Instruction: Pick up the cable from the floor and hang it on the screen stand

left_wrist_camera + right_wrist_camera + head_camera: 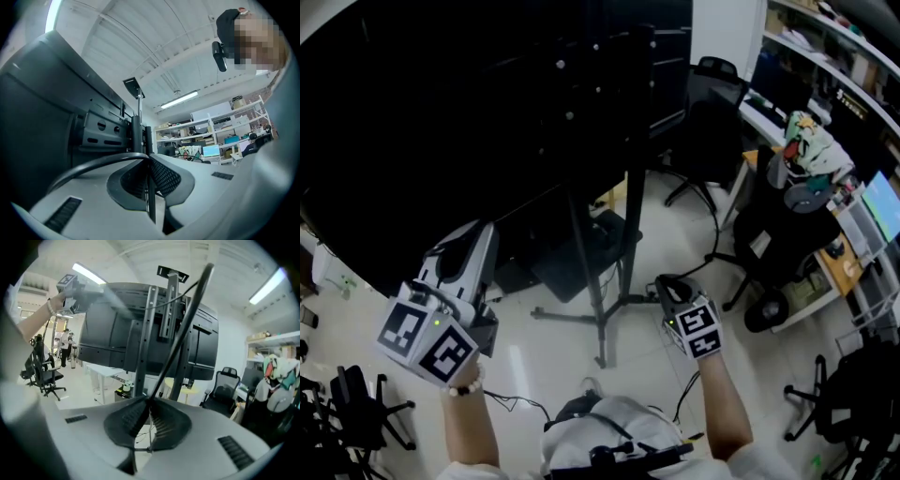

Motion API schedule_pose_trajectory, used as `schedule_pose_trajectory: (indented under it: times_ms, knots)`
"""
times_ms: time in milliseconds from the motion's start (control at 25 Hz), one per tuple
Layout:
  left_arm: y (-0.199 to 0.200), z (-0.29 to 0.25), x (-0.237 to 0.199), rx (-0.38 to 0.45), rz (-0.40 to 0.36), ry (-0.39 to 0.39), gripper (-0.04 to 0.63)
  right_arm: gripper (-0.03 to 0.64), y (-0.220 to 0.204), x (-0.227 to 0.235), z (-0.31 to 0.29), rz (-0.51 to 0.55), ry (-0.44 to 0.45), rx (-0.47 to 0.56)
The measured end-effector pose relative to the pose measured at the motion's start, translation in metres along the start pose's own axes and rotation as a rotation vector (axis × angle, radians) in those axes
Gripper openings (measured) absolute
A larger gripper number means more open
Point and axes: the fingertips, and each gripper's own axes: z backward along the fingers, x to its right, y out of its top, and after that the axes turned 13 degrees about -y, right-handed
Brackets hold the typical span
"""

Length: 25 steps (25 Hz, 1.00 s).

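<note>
Gripping the cable point(186, 317), the left gripper point(149, 161) and the right gripper point(149, 405) were each pinched shut on it; from the right jaws it ran toward one o'clock. It looked best draped over the stand point(172, 291) at twelve, with both grips kept firm.

Right tool point(149, 411): jaws clamped on thin black cable point(180, 333). Cable runs straight, diagonally up-right, across grey metal screen stand point(146, 333) carrying large black screen point(103, 338). Left tool point(70, 289) hand-held, upper left.
</note>
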Motion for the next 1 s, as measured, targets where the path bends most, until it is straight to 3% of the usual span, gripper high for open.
schedule_pose_trajectory:
  times_ms: [280, 480, 600, 840, 1000]
  knots:
    - [-0.038, 0.014, -0.023, -0.077, 0.024, 0.082, 0.017, 0.02, 0.074, 0.028, -0.012, 0.194, -0.044, 0.073]
    - [-0.059, 0.012, -0.046, -0.048, 0.205, 0.015, 0.017, 0.018, 0.14, 0.033, -0.01, 0.311, -0.088, 0.174]
    - [-0.06, 0.033, -0.061, -0.023, 0.244, 0.027, 0.017, 0.018, 0.199, 0.027, -0.007, 0.376, -0.114, 0.294]
    - [-0.061, 0.085, -0.066, 0.024, 0.269, 0.103, 0.017, 0.018, 0.285, 0.037, -0.001, 0.444, -0.147, 0.462]
    - [-0.061, 0.105, -0.072, 0.039, 0.278, 0.127, 0.017, 0.018, 0.336, 0.036, -0.006, 0.37, -0.101, 0.498]
